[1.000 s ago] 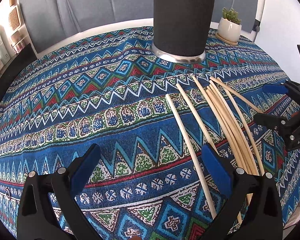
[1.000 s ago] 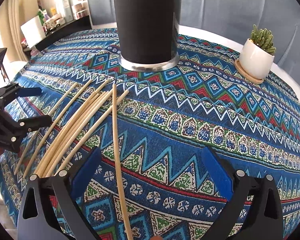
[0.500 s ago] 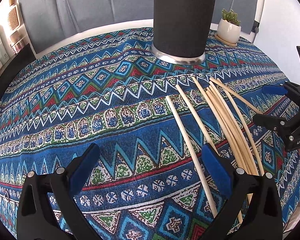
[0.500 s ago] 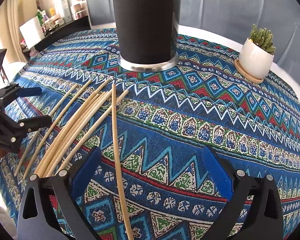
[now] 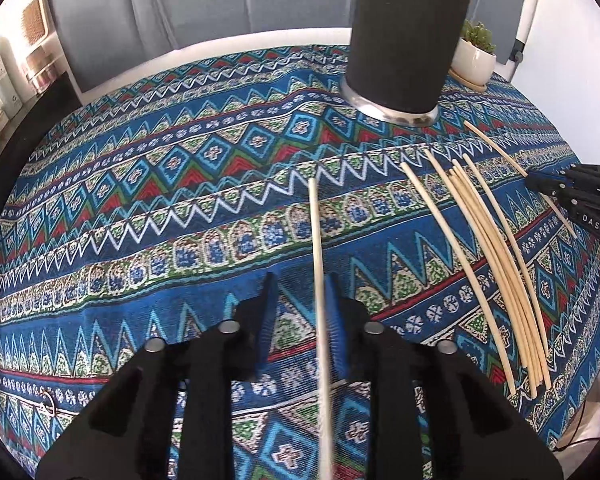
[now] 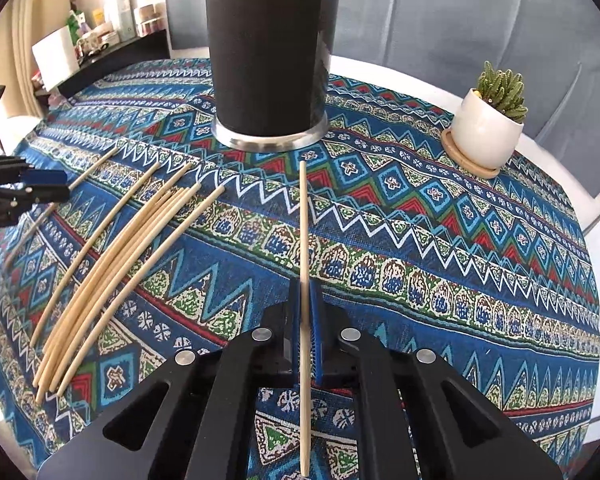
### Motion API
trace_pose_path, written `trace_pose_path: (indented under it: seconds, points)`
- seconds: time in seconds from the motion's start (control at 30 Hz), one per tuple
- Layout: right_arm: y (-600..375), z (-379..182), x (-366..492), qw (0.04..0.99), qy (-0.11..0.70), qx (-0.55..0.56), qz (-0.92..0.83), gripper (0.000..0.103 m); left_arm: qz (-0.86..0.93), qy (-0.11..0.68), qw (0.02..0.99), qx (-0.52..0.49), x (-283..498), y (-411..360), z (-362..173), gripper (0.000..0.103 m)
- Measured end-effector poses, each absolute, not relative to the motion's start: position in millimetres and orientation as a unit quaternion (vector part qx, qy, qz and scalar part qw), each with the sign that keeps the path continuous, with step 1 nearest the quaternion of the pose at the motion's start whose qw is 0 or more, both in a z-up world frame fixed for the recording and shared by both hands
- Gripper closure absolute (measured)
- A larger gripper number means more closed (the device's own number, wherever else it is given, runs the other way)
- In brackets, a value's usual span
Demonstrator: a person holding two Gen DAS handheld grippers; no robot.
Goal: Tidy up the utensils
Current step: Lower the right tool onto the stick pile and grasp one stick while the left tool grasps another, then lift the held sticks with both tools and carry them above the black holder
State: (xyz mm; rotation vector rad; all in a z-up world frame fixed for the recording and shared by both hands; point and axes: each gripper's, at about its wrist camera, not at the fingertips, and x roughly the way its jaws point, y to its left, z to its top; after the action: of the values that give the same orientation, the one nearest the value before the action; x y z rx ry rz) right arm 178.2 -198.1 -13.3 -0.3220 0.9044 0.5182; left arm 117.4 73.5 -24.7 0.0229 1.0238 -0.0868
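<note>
Sticks (image 6: 112, 264) — one pinched in right gripper (image 6: 306, 288), another between closing jaws of left gripper (image 5: 301, 286), seemingly loose.

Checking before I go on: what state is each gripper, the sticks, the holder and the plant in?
Left gripper: closing, not yet clamped.
Left stick: between the jaws, against one pad.
Right gripper: shut.
Right stick: clamped, pointing towards the holder.
Loose sticks: lying on the cloth.
Holder: upright.
Plant: upright on its saucer.
</note>
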Motion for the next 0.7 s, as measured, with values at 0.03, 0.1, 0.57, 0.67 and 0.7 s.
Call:
trace_pose_path:
  seconds: [0.03, 0.1, 0.57, 0.67, 0.7]
  points:
    - [-198, -12, 178, 0.853, 0.436, -0.156, 0.243, 0.099, -0.040, 0.495, 0.868, -0.002, 119, 81, -25, 0.095]
    - [-202, -11, 179, 0.849, 0.449, -0.151, 0.234, 0.099, -0.050, 0.503, 0.862, -0.022, 122, 91, -24, 0.098]
    - [-260, 15, 168, 0.862, 0.458, -0.034, 0.215, 0.099, -0.041, 0.496, 0.867, 0.012, 116, 110, 0, 0.098]
    - [-266, 31, 167, 0.869, 0.446, -0.023, 0.212, 0.099, -0.036, 0.481, 0.876, 0.011, 116, 115, 19, 0.098]
    - [-266, 38, 167, 0.873, 0.440, -0.022, 0.212, 0.099, -0.034, 0.475, 0.879, 0.012, 117, 117, 25, 0.098]
